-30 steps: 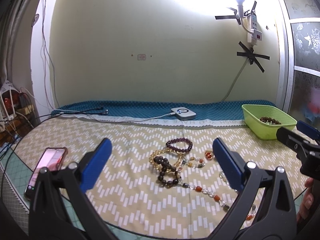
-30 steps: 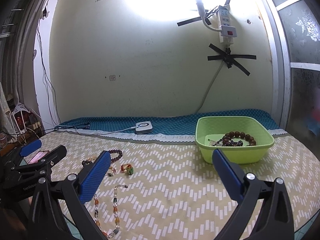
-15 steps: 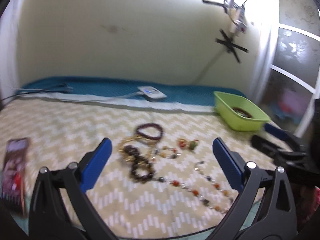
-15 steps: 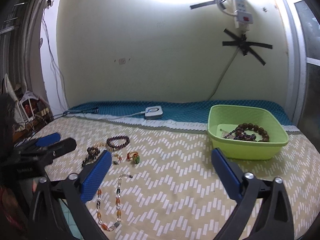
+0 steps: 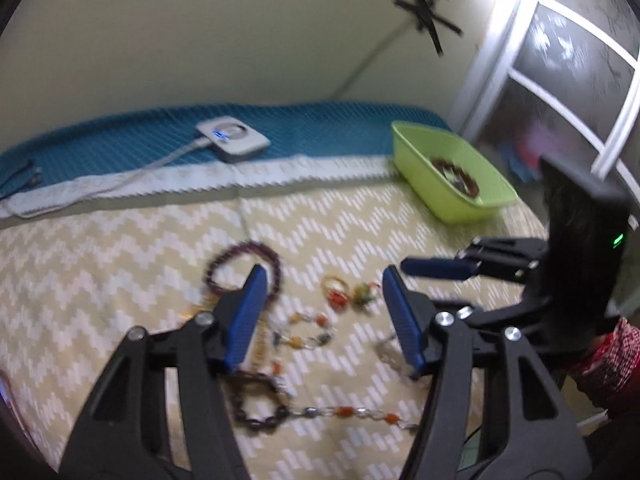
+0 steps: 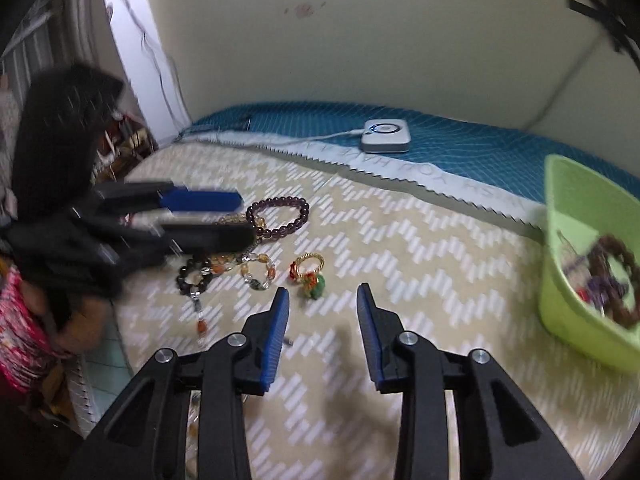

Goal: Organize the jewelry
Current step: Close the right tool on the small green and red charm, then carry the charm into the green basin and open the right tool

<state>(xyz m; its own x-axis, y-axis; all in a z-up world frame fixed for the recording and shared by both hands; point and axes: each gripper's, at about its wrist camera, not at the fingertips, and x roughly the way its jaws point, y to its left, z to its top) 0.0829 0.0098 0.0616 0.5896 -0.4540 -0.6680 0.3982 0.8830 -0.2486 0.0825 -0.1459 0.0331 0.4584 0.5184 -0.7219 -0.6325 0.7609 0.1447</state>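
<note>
At the right edge of the zigzag-patterned cloth (image 6: 420, 264) sits the green tray (image 6: 560, 240). It contains a dark brown bead bracelet (image 6: 616, 276) and smaller mixed pieces, too blurred to identify. Loose jewelry lies on the cloth, well apart from the tray: a purple bead bracelet (image 6: 280, 216), a gold ring with red and green charms (image 6: 310, 272), and a long bead necklace (image 5: 344, 412). Left gripper (image 5: 320, 312): jaws closing, half-wide, nothing between them. Right gripper (image 6: 322, 308): jaws closing, narrow, nothing gripped.
</note>
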